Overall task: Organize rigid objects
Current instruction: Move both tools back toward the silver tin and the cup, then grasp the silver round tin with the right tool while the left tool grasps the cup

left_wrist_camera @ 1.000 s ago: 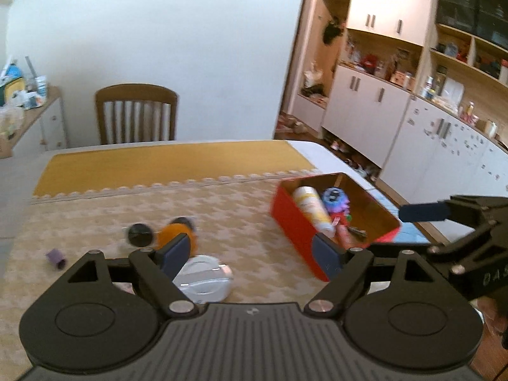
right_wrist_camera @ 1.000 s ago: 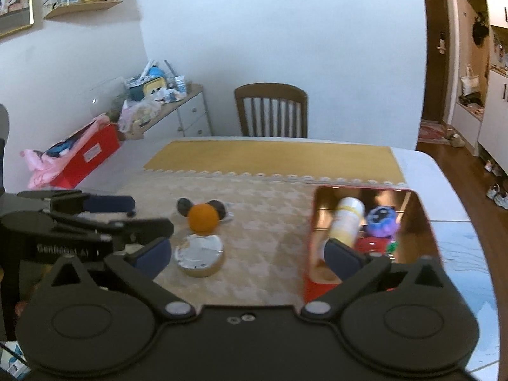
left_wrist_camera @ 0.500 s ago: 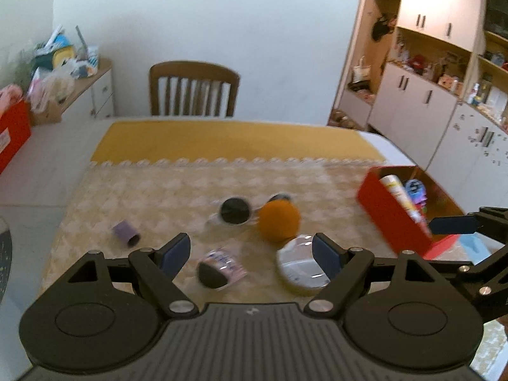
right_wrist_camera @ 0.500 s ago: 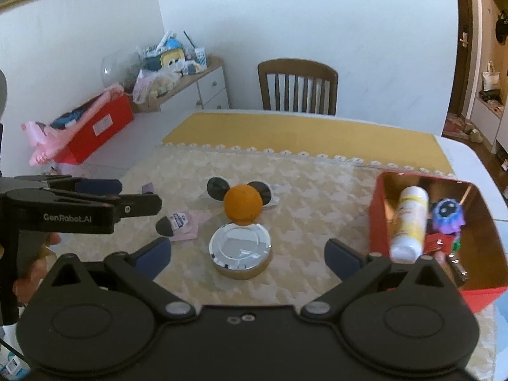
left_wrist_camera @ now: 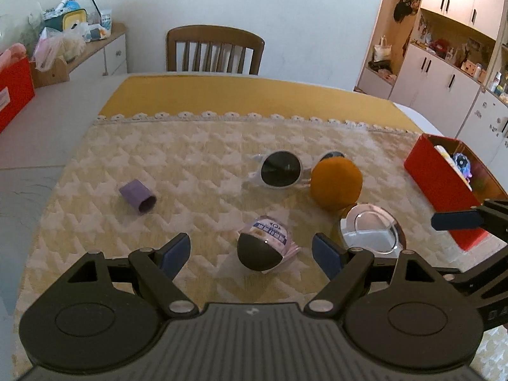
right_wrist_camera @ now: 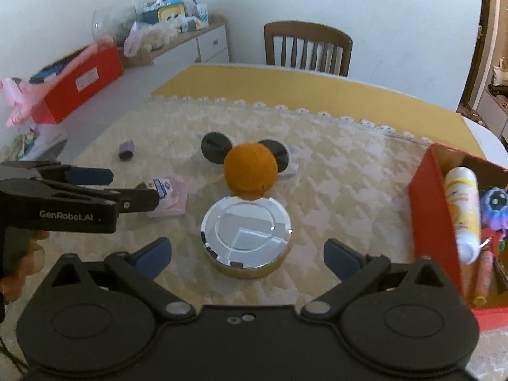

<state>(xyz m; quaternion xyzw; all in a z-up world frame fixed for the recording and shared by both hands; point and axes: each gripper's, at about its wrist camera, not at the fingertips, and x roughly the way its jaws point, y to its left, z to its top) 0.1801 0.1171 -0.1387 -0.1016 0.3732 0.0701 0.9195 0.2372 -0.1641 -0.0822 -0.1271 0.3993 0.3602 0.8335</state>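
On the patterned tablecloth lie a dark ball in a pink wrapper (left_wrist_camera: 265, 244), a round silver tin (left_wrist_camera: 371, 228), an orange ball (left_wrist_camera: 336, 183), white-framed sunglasses (left_wrist_camera: 281, 170) and a small purple cylinder (left_wrist_camera: 138, 196). My left gripper (left_wrist_camera: 250, 252) is open with the wrapped ball between its fingers. My right gripper (right_wrist_camera: 247, 255) is open just in front of the silver tin (right_wrist_camera: 246, 230), with the orange ball (right_wrist_camera: 250, 171) behind it. The left gripper (right_wrist_camera: 92, 187) shows from the side over the pink wrapper (right_wrist_camera: 168, 197). The red box (right_wrist_camera: 444, 219) holds a spray bottle and toys.
A wooden chair (left_wrist_camera: 216, 49) stands at the table's far edge. A yellow runner (left_wrist_camera: 247, 98) covers the far part of the table. A red box (right_wrist_camera: 82, 79) and a cluttered sideboard are off to the left. Cabinets (left_wrist_camera: 444, 73) line the right wall.
My left gripper has swung left from the red box and come down around the wrapped ball. My right gripper has moved closer to the silver tin. Both stay open.
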